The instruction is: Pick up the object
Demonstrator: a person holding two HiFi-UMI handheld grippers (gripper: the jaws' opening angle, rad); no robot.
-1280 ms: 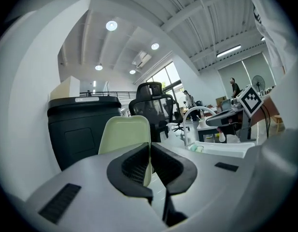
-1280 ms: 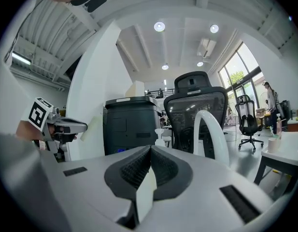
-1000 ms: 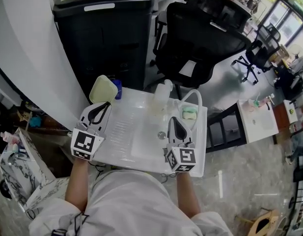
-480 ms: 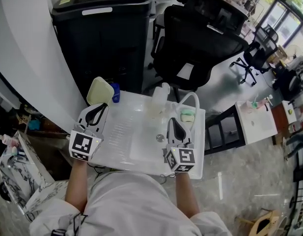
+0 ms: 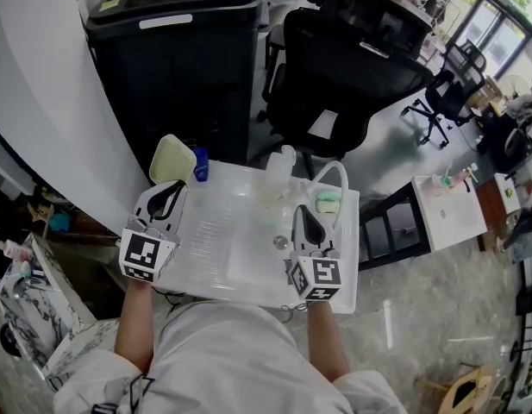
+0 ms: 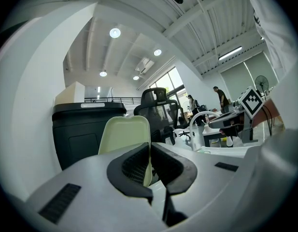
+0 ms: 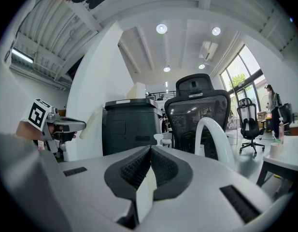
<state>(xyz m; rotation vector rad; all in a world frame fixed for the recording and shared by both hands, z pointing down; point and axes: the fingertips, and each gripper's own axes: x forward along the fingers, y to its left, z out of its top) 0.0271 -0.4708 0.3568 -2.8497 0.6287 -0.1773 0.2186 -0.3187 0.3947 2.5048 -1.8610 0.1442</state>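
Note:
A pale yellow-green plate (image 5: 172, 157) stands on edge at the far left corner of the white sink unit (image 5: 212, 231). My left gripper (image 5: 172, 185) is shut on its lower edge. In the left gripper view the plate (image 6: 125, 138) rises between the closed jaws of the left gripper (image 6: 149, 151). My right gripper (image 5: 305, 210) hovers over the basin beside the drain (image 5: 281, 242), jaws shut, and I see nothing held. The right gripper (image 7: 149, 153) looks toward the white faucet arch (image 7: 216, 134), with the left gripper and plate (image 7: 91, 122) at its left.
A white faucet (image 5: 334, 176), a green soap (image 5: 328, 201), a white pump bottle (image 5: 279, 164) and a small blue bottle (image 5: 201, 162) line the sink's far side. A black bin (image 5: 184, 67) and a black office chair (image 5: 352, 72) stand beyond. A white side table (image 5: 451, 207) is at right.
The head view has drifted slightly. Both grippers keep their places over the sink and the left one still holds the plate.

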